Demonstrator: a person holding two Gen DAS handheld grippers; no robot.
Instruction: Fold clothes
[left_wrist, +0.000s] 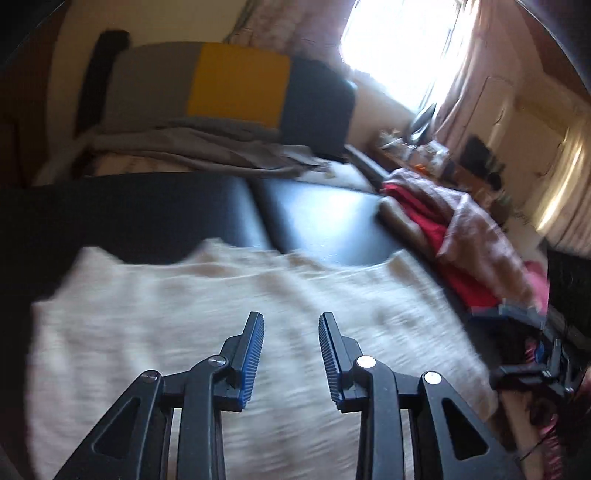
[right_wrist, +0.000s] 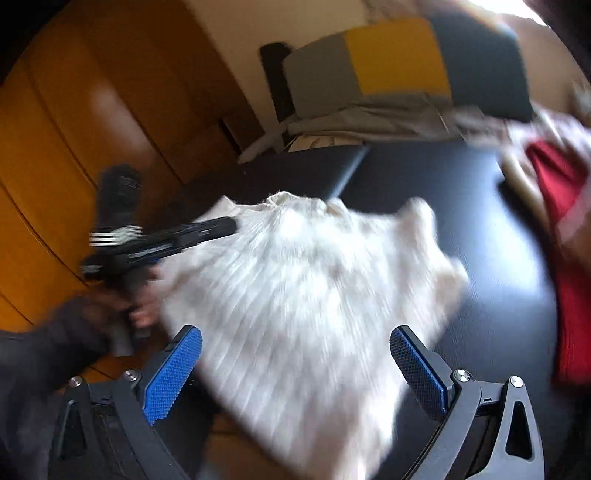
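A cream ribbed knit garment (left_wrist: 229, 321) lies spread on the black table (left_wrist: 325, 218), blurred by motion. In the left wrist view my left gripper (left_wrist: 291, 319) hovers over its middle with the jaws partly apart and nothing pinched between the blue pads. The right wrist view shows that gripper (right_wrist: 221, 227) from the side, held by a hand in a dark sleeve, its tip at the garment's (right_wrist: 306, 295) far left edge. My right gripper (right_wrist: 295, 328) stands wide open above the near part of the cloth, its pads clear of the fabric.
A pile of red and pink patterned clothes (left_wrist: 443, 229) sits on the table's right side. Behind the table are grey blankets and a grey, yellow and navy cushion (left_wrist: 236, 81). Wooden wardrobe doors (right_wrist: 74, 147) stand to the left. A cluttered shelf (left_wrist: 443, 158) runs under the bright window.
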